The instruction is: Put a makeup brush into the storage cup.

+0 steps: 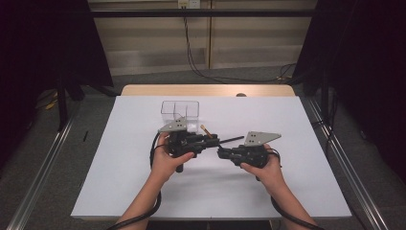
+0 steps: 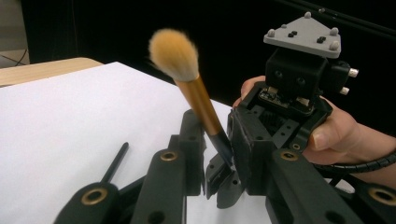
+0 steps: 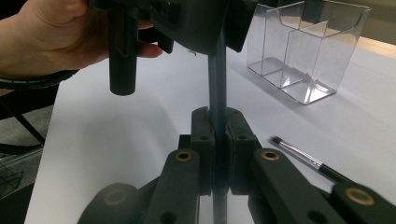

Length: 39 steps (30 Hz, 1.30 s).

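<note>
Both the left gripper (image 2: 219, 154) and the right gripper (image 3: 217, 135) clamp the black handle of a fluffy tan-bristled, gold-ferruled makeup brush (image 2: 187, 79) above the white table (image 1: 119, 158), near a clear plastic compartment organiser (image 1: 180, 113) and a thin black brush (image 3: 303, 158).

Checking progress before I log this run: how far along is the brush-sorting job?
Done: nothing; the clear organizer has no brushes in it. In hand: the big makeup brush, pinched by both the left gripper and the right gripper, apparently mid-handover. Left: put it in the organizer, then the thin brush lying on the table.
</note>
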Available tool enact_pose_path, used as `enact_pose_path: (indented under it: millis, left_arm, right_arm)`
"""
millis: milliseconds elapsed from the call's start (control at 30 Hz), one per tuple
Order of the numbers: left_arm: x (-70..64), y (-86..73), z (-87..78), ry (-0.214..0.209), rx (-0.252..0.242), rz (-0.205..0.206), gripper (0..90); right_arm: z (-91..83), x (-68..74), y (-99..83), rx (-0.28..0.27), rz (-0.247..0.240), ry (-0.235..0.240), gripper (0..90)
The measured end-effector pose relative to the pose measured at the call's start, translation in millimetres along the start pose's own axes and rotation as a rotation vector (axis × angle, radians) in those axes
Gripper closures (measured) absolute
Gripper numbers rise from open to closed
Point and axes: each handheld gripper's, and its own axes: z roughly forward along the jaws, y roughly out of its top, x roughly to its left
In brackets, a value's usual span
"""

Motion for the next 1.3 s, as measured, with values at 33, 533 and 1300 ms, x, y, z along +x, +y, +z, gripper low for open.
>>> enact_pose_path:
  millis: [33, 533, 1300]
  left_arm:
    - [0.0, -0.3, 0.1, -0.004, -0.005, -0.004, 75.9]
    - [-3.4, -1.2, 3.4, -0.017, -0.014, -0.012, 82.5]
    - [-4.7, 4.9, -7.5, 0.035, -0.012, 0.037, 83.4]
  right_arm:
    - [0.5, 0.2, -0.2, 0.001, 0.001, -0.002, 84.5]
    - [13.6, 5.6, -4.2, 0.013, 0.025, -0.008, 84.4]
    - [3.0, 2.4, -1.8, -0.046, 0.037, -0.016, 52.4]
